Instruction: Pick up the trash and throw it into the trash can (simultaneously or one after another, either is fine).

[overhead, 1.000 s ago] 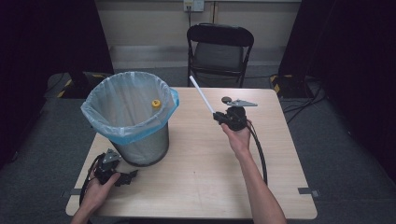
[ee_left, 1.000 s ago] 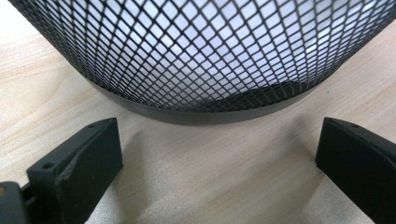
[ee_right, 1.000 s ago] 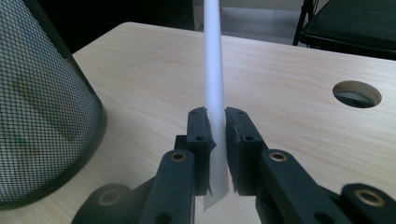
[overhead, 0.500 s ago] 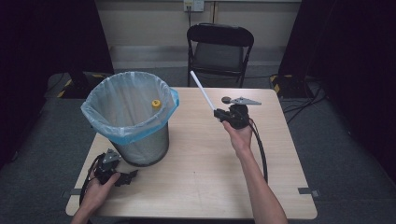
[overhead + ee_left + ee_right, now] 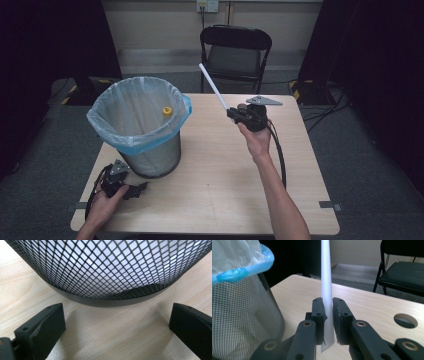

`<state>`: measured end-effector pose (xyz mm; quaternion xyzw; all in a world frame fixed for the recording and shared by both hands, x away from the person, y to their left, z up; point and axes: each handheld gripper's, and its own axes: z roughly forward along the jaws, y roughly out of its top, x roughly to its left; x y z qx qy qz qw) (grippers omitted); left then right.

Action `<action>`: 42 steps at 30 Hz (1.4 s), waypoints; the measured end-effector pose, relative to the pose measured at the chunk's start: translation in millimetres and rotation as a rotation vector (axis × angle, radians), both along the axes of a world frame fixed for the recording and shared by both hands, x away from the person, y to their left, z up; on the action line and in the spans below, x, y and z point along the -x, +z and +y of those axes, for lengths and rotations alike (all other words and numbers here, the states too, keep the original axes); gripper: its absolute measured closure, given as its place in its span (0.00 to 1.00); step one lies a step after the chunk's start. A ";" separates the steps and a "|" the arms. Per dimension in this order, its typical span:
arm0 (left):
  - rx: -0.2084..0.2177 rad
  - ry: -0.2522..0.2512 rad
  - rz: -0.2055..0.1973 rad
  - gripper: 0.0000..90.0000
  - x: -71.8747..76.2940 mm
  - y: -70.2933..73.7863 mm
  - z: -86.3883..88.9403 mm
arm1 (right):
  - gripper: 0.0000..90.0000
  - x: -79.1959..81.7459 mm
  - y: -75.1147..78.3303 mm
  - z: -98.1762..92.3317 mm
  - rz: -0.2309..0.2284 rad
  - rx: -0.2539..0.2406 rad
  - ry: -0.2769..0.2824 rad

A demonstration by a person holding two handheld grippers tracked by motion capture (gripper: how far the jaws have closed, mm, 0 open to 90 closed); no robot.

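Obstacle: mesh bin [image 5: 150, 150] with blue-rimmed liner [image 5: 135, 117], standing at the surface's [image 5: 215, 175] left rear. Left tool [image 5: 112, 322] lies just beside its base, apparently not touching. Free room: bare surface from centre to right edge. Chair [image 5: 236, 50] stands beyond the far edge.

A slim white tube [image 5: 214, 86] slants upward, clamped at its lower end.

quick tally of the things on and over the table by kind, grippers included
Grippers: 2 (left gripper, right gripper)
Mesh bins with a blue liner: 1 (bin)
White rolled paper sticks: 1 (stick, clamped in the right gripper)
Small yellow items in the bin: 1 (yellow item)
Total: 5
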<state>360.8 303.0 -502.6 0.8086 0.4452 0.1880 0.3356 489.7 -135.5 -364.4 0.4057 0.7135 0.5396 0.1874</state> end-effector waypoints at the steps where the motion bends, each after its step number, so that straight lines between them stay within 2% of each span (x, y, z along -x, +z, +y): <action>1: 0.000 0.000 0.000 0.00 0.0 0.0 0.0 | 0.89 0.4 1.6 0.1 -0.003 -0.003 0.002; 8: 0.001 0.000 0.000 0.00 0.0 -0.1 0.0 | 0.89 0.6 17.8 2.5 -0.036 -0.023 0.015; 11: 0.000 0.000 0.000 0.00 0.0 0.0 0.0 | 0.89 0.6 24.9 6.2 -0.051 -0.012 0.035; 16: 0.000 0.000 0.000 0.00 0.0 0.0 0.0 | 0.89 2.5 34.6 10.7 -0.069 -0.018 0.048; 22: 0.001 0.000 0.000 0.00 0.0 -0.1 -0.1 | 0.89 4.6 44.9 15.8 -0.088 -0.057 0.068; 27: 0.000 0.000 0.000 0.00 0.0 0.0 0.0 | 0.89 7.5 57.7 23.5 -0.117 -0.069 0.098; 32: 0.001 0.000 0.000 0.00 0.0 -0.1 0.0 | 0.89 8.5 63.8 31.4 -0.132 -0.090 0.116; 35: 0.001 0.000 0.000 0.00 0.0 0.0 0.0 | 0.89 10.4 74.6 38.1 -0.149 -0.112 0.134; 42: 0.001 0.000 0.000 0.00 0.0 0.0 0.0 | 0.89 14.0 90.2 49.8 -0.174 -0.122 0.164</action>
